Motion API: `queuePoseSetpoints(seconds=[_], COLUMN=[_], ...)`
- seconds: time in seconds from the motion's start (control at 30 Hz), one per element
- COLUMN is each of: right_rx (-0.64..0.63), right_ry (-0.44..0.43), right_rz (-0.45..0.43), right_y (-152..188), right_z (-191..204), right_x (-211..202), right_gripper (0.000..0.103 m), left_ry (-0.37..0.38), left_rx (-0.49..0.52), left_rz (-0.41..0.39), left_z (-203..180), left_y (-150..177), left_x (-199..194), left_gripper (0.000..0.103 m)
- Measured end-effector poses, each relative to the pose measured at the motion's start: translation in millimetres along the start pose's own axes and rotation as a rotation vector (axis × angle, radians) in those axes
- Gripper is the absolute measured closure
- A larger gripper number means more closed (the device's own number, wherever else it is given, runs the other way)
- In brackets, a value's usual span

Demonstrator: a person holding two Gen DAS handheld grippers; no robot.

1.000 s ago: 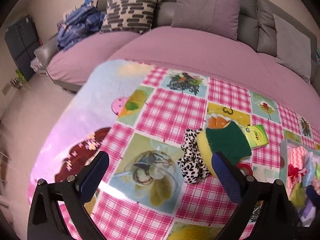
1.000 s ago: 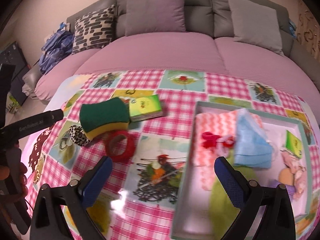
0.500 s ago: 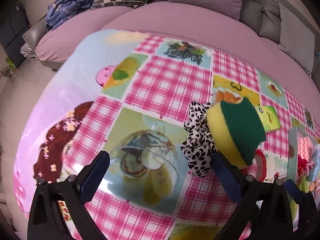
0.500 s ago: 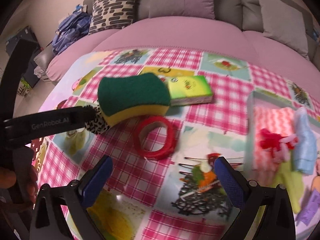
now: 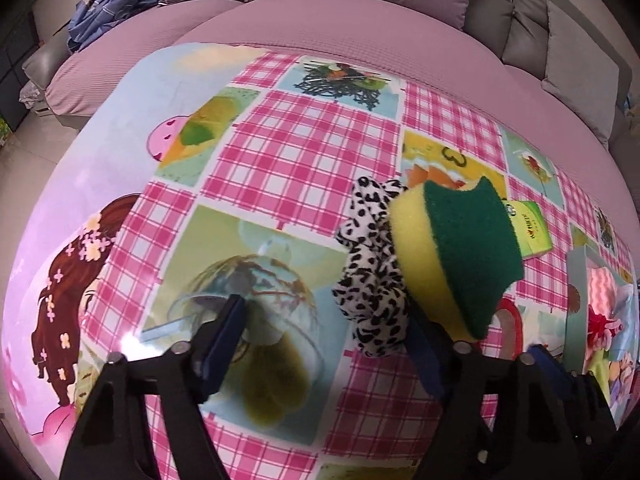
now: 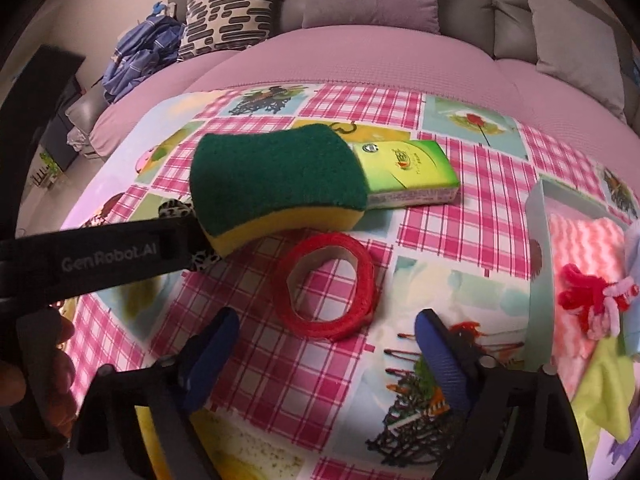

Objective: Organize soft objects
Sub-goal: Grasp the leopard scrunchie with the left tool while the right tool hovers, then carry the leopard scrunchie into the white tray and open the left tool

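Observation:
A black-and-white spotted scrunchie lies on the checked tablecloth, partly under a green-and-yellow sponge that also shows in the right wrist view. My left gripper is open, just before the scrunchie, its right finger beside it. A red fabric ring lies in front of the sponge. My right gripper is open and empty, just short of the red ring. A green tissue pack lies behind the sponge.
A grey tray at the right holds a pink chevron cloth, a red pom-pom and other soft items. A purple-covered sofa with cushions runs behind the table. The left gripper's arm crosses the right view.
Both grippers have moved forward and lower toward the table. The left one has closed in on the scrunchie; the right one has swung left from the tray to the red ring.

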State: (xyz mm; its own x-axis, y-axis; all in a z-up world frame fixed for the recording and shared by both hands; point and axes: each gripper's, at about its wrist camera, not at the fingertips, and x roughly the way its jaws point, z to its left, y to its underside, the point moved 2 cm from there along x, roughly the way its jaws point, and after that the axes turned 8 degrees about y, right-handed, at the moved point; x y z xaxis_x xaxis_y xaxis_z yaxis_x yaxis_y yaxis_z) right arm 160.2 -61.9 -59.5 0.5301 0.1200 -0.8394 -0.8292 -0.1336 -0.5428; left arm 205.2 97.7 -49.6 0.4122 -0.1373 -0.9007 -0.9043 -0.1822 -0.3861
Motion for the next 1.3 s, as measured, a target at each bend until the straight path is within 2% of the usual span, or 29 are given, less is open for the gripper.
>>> queuePoseSetpoints(seconds=[0.1,0.17,0.27,0.3,0.6,0.93,1.3], right_rx=[-0.02,-0.028,-0.045,-0.045,-0.056,-0.02,0.012], right_ry=[0.007,0.011,0.025,0.031,0.026,0.039,0.068], right_rz=[-0.016,-0.023,-0.035,-0.036,-0.027,-0.03,-0.06], right_y=[-1,-1,-2,-2,0,9,21], right_z=[5,7,11,10,8,-6,-27], right_x=[-1,-1,-3,-3,-7,-29,-65], right_gripper=[0.022,0.034,0.05,0.05,0.051,0.051,0.051], left_ry=[0.023,0.054,0.075,0.078,0.037,-0.031,-0.05], left_rx=[0.016,0.022,0.041,0.051,0.09,0.137,0.23], left_rz=[0.006,0.014,0.019,0.018,0.004,-0.057,-0.158], left_z=[-5,-9,-14,-16,-21,-26,-50], left_y=[1,1,2,2,4,18,25], left_x=[1,2,2,1,-10,-53,-102], left_gripper=[0.045,0.06,0.075,0.076,0.083,0.084,0.084])
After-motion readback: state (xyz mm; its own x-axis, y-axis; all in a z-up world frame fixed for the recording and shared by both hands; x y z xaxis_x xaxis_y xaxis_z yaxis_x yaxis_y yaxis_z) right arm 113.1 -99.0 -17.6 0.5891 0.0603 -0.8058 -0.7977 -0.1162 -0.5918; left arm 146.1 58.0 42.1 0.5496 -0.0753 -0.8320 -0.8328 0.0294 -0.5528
